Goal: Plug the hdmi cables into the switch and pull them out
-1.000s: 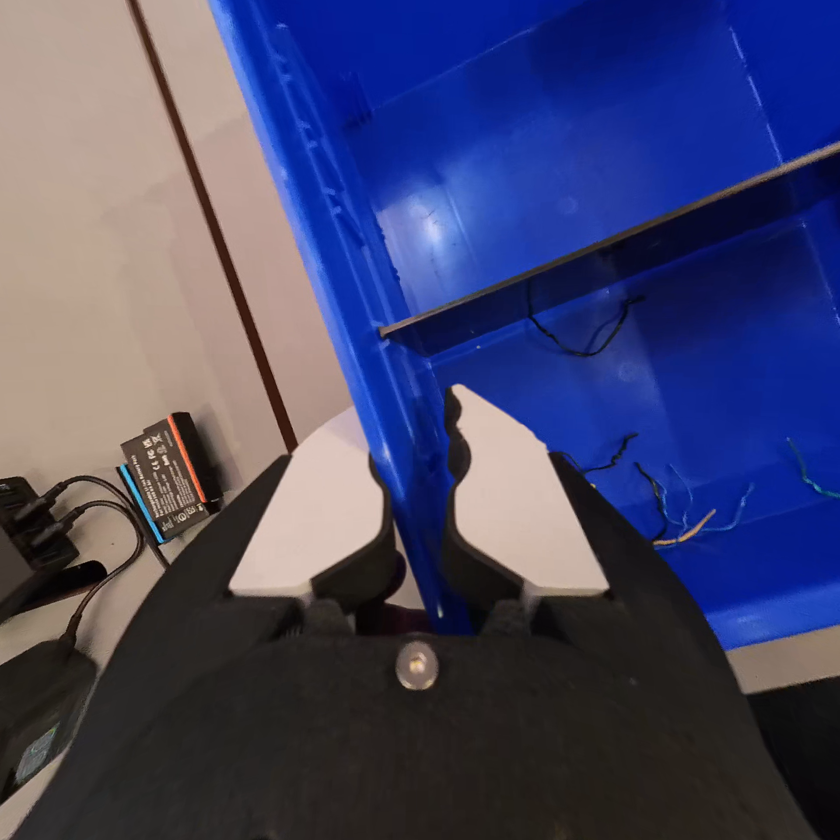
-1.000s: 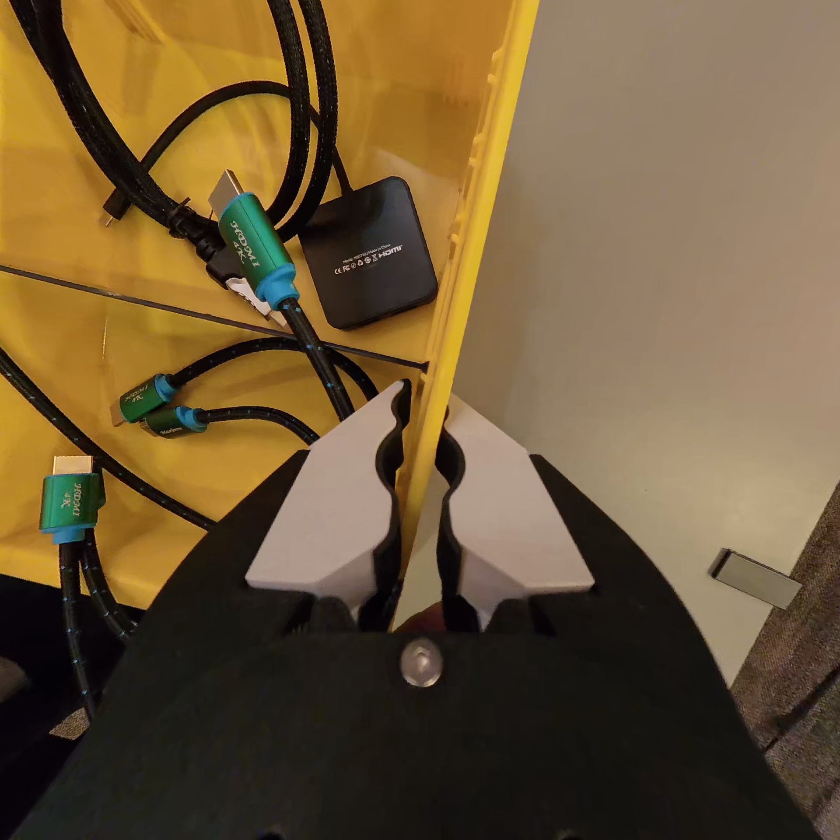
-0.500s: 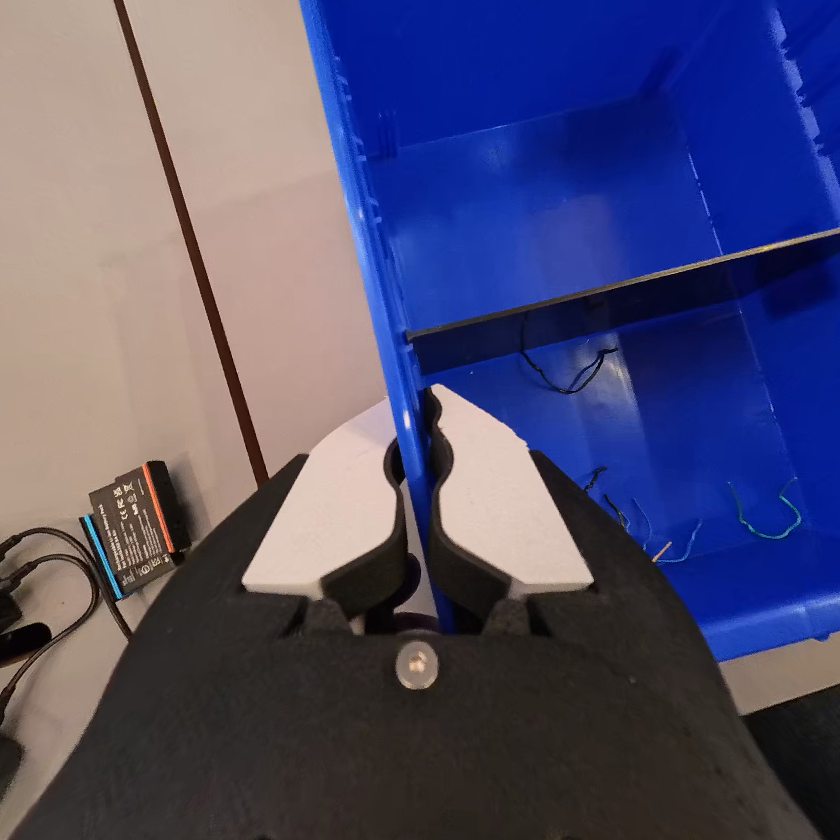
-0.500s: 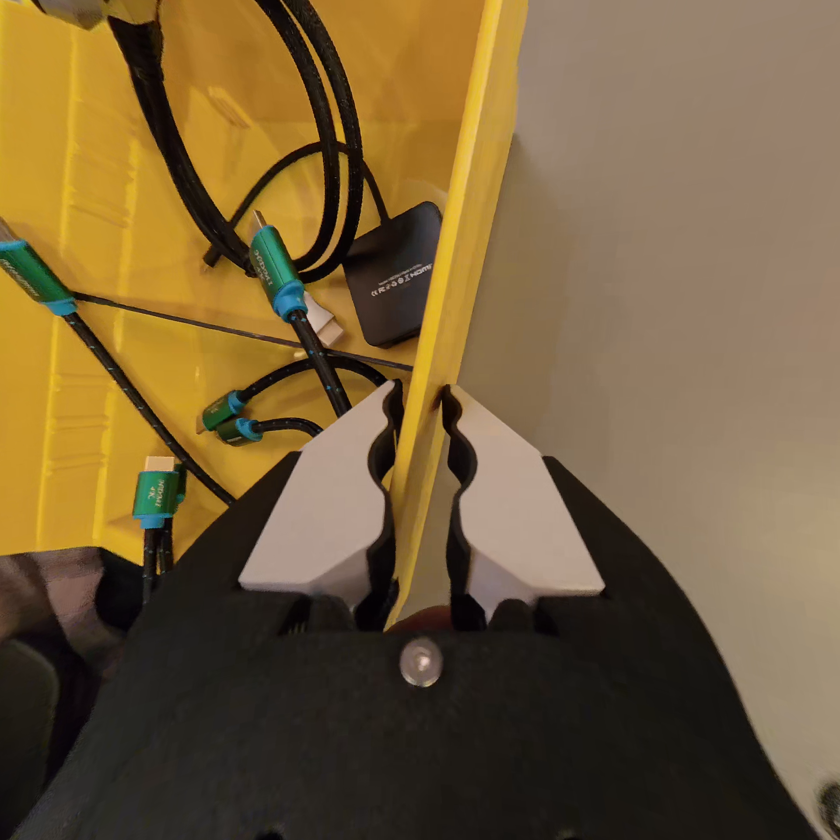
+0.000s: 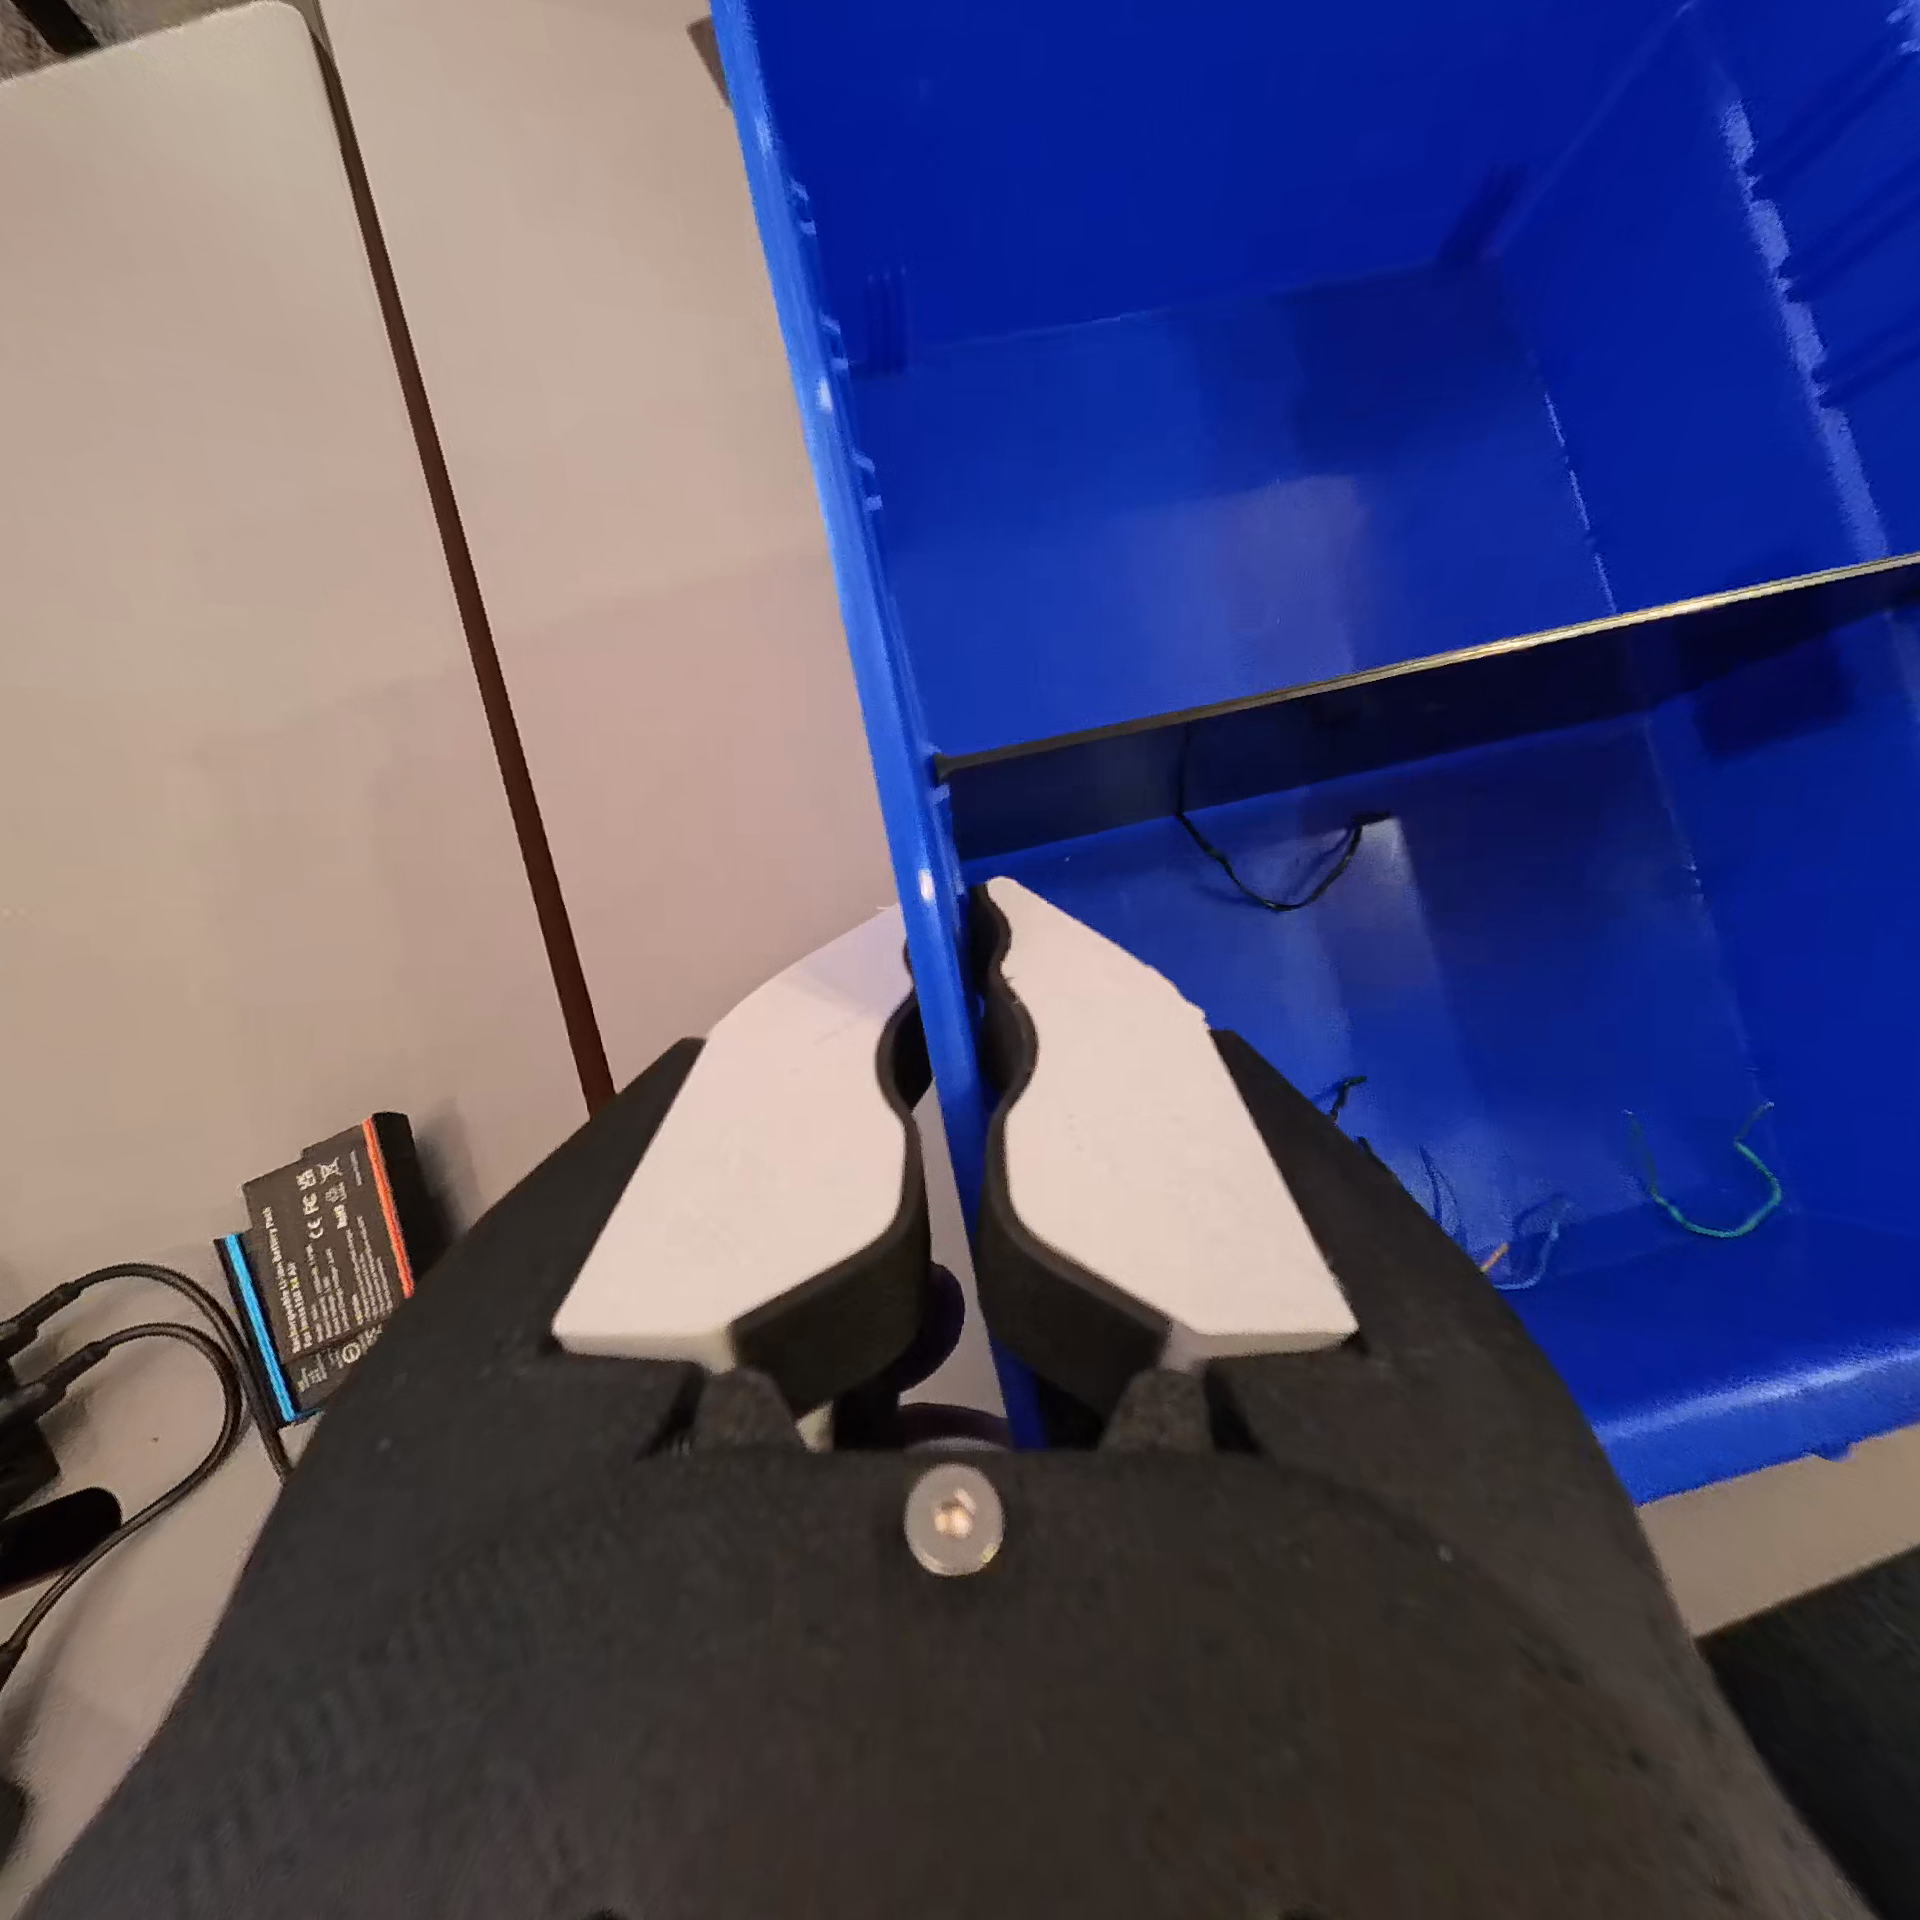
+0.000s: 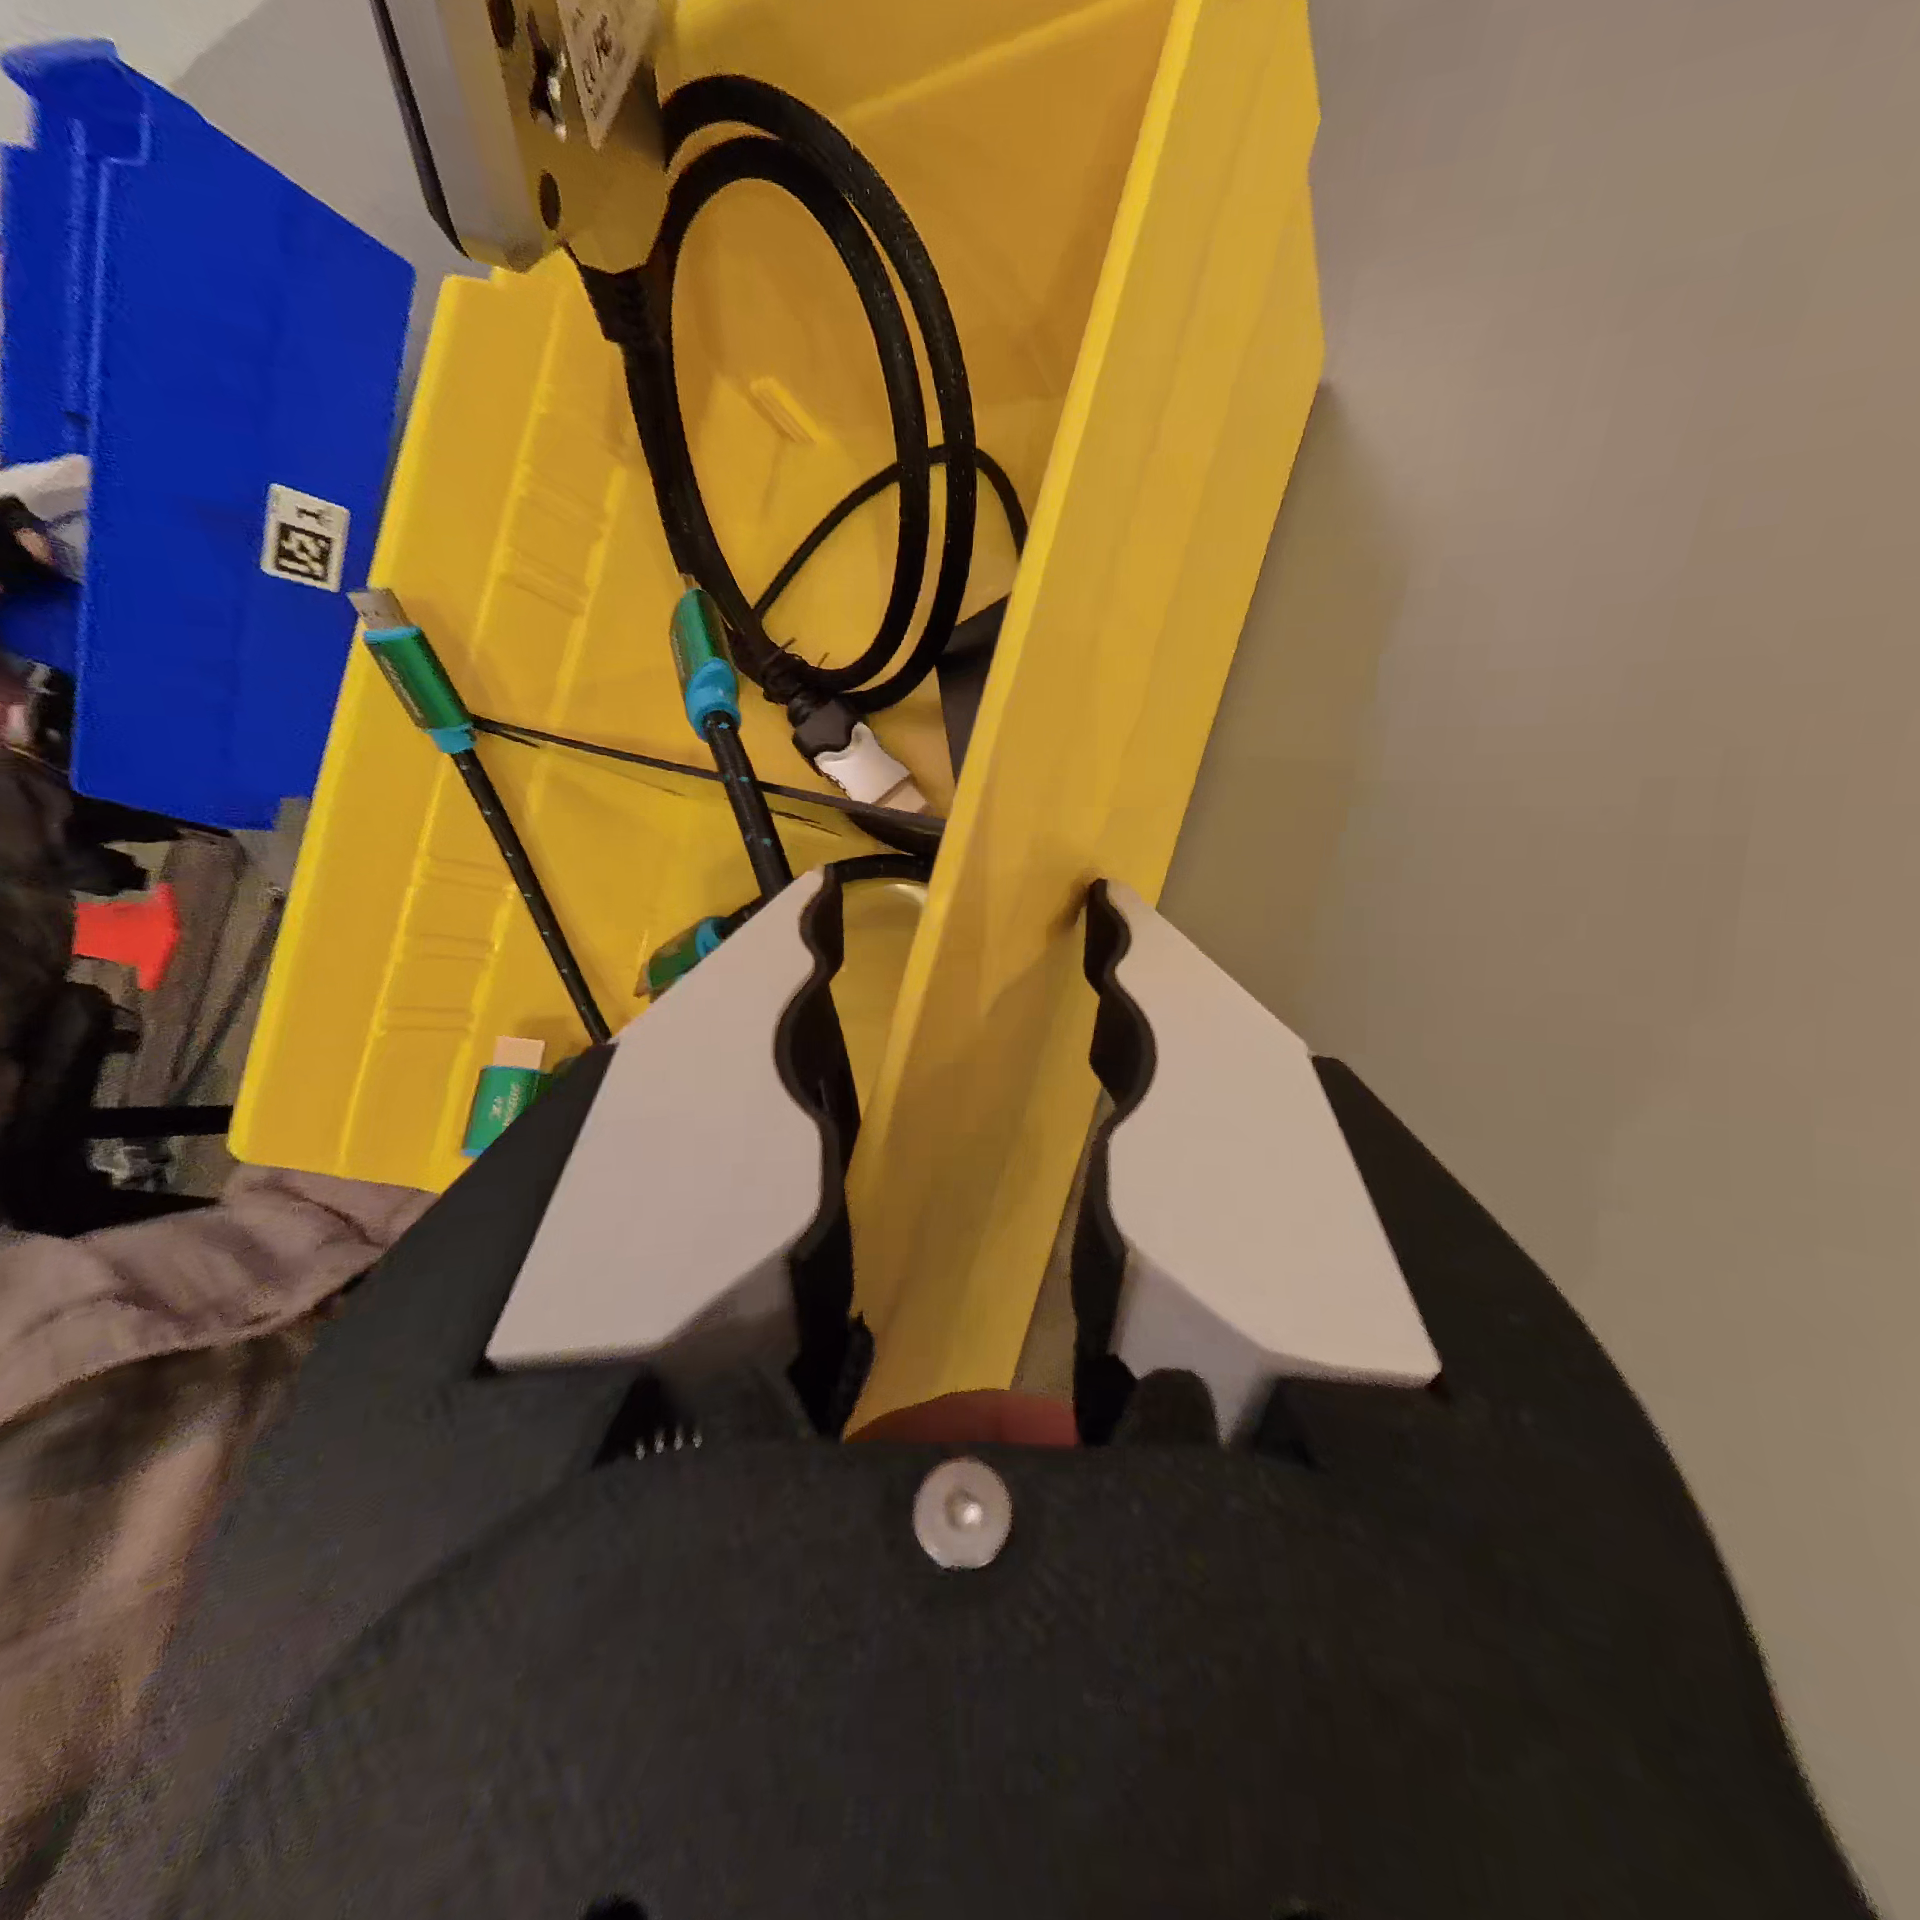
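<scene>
My left gripper (image 5: pixel 951 920) is shut on the left wall of a blue bin (image 5: pixel 1195 499). My right gripper (image 6: pixel 961 899) is open, its jaws astride the right wall of a yellow bin (image 6: pixel 1132 499). The right fingertip touches the wall and the left one stands off it. Inside the yellow bin lie black braided HDMI cables (image 6: pixel 925 343) with green plugs (image 6: pixel 410 675), and one plug has a white end (image 6: pixel 857 758). A grey box-shaped device (image 6: pixel 468 135) with a cable attached shows at the top edge. A small black box is almost hidden behind the yellow wall.
The blue bin has a black divider (image 5: pixel 1455 665) and thin wire scraps (image 5: pixel 1704 1195) on its floor. A black battery (image 5: pixel 322 1268) and black cables (image 5: pixel 135 1340) lie on the grey table at left. The blue bin (image 6: pixel 208 468) stands left of the yellow one. There is carpet below. One gripper's finger ends stand about 65 centimetres off the other's. The black battery (image 5: pixel 322 1268) lies around 20 centimetres away from my left fingertips.
My right gripper has opened off the yellow wall, and its view has swung so the blue bin now shows. My left gripper closed on the blue wall and still holds it.
</scene>
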Action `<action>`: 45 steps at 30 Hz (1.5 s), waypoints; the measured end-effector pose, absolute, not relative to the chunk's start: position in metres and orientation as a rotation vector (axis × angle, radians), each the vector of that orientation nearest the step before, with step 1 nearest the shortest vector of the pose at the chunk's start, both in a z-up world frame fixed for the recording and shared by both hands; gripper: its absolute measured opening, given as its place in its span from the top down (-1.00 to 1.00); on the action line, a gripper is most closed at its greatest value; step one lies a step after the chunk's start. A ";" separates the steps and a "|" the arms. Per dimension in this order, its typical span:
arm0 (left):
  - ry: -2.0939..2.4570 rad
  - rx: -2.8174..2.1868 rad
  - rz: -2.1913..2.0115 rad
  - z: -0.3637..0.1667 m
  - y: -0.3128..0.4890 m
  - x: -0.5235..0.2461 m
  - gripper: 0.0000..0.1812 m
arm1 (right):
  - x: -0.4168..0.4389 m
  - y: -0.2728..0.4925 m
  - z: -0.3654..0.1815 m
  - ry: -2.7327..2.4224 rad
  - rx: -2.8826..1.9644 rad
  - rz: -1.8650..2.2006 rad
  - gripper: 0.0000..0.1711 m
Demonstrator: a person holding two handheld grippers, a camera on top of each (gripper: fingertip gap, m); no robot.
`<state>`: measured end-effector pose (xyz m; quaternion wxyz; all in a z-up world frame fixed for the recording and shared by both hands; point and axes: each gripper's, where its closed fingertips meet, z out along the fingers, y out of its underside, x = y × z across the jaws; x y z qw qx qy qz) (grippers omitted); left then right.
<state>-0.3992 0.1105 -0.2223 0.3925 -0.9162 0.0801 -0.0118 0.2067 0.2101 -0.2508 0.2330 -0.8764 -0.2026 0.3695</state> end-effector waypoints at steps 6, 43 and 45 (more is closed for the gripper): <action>0.192 -2.257 -0.058 -0.202 0.111 -0.397 0.97 | 0.142 0.199 -0.248 -0.539 -2.358 1.111 0.45; 0.087 -1.896 -0.024 -0.050 0.091 -0.417 0.97 | -0.168 0.135 -0.232 -0.509 -2.177 1.467 0.03; 0.097 -1.890 -0.027 -0.047 0.092 -0.412 0.97 | -0.183 0.126 -0.229 -0.563 -2.157 1.513 -0.03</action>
